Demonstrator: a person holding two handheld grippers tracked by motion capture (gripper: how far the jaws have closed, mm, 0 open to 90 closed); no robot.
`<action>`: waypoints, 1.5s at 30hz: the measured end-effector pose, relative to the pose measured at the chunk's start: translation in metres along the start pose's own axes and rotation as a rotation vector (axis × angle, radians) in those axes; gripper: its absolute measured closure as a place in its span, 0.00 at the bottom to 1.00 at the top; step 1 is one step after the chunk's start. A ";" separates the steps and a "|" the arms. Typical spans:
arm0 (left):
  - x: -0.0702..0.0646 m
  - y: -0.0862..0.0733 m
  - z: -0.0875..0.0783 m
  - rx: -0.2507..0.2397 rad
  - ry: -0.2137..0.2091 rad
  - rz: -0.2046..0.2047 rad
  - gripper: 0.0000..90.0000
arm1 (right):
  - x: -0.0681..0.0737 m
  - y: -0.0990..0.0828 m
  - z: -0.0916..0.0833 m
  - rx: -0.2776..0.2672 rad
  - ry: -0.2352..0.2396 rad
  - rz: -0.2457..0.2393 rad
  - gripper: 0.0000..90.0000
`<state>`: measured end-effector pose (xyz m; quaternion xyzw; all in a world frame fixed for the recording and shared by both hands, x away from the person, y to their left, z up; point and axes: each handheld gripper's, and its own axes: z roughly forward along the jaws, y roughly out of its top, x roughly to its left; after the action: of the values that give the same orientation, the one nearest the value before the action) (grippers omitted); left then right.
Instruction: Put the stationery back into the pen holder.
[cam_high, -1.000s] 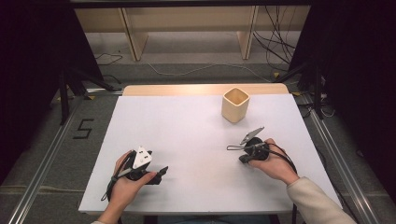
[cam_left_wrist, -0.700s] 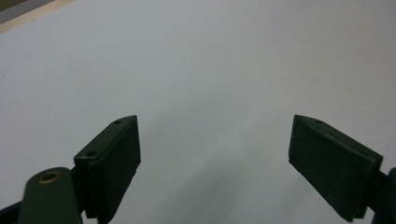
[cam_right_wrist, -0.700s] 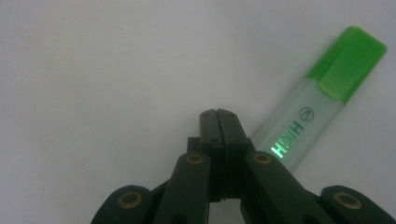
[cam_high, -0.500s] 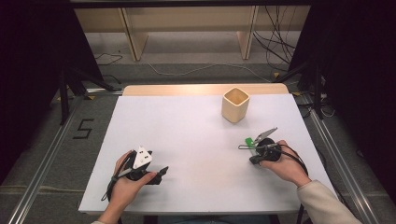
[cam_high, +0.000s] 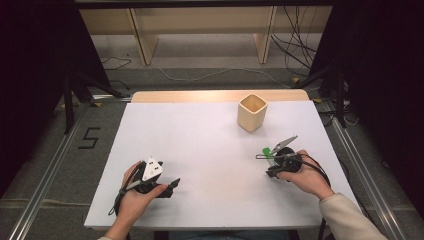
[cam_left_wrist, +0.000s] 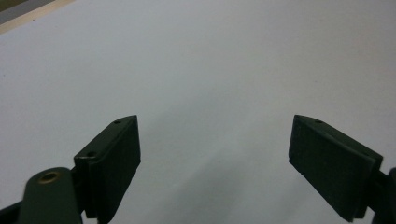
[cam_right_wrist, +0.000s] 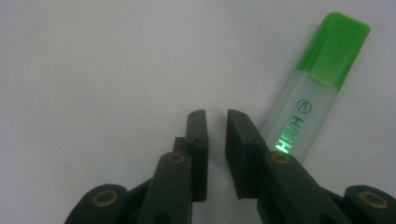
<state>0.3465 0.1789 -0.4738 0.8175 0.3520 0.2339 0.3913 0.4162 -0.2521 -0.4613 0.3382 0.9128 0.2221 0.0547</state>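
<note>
High view: white desk (cam_high: 210, 150) with a wooden strip along its far edge. A square wooden cup (cam_high: 251, 112) stands upright toward the far right corner, well apart from both hands. The left gripper (cam_high: 170, 186) lies near the front edge, left of the middle, held in the left hand (cam_high: 137, 192), with a grey three-cornered plate on top. The right gripper (cam_high: 265, 159) sits near the right edge, about halfway down it, held in the right hand (cam_high: 305, 175). A green highlighter (cam_high: 269, 152) lies on the desk just at this gripper's tip.

Left gripper view: the two black jaws stand wide apart, released, with bare white desk between them.

Right gripper view: the jaws have just been opening and now show a narrow gap with nothing in it; only desk surface shows between the pads. The highlighter (cam_right_wrist: 310, 102), green cap and clear body with printed lettering, lies flat on the desk just beside the outer face of the right-hand jaw, its cap end pointing away. Whether it touches that jaw cannot be told.
</note>
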 end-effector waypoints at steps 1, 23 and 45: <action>0.000 0.000 0.000 0.000 0.000 0.000 0.19 | 0.001 0.001 -0.001 0.000 0.000 0.002 0.83; -0.001 0.000 0.001 0.000 -0.003 0.005 0.19 | -0.006 0.015 -0.023 0.003 -0.080 0.061 0.47; -0.001 0.000 0.002 0.003 -0.006 0.005 0.19 | -0.019 0.031 -0.013 0.138 -0.145 0.183 0.48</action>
<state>0.3471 0.1771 -0.4747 0.8198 0.3489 0.2319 0.3905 0.4457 -0.2488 -0.4369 0.4383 0.8849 0.1376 0.0768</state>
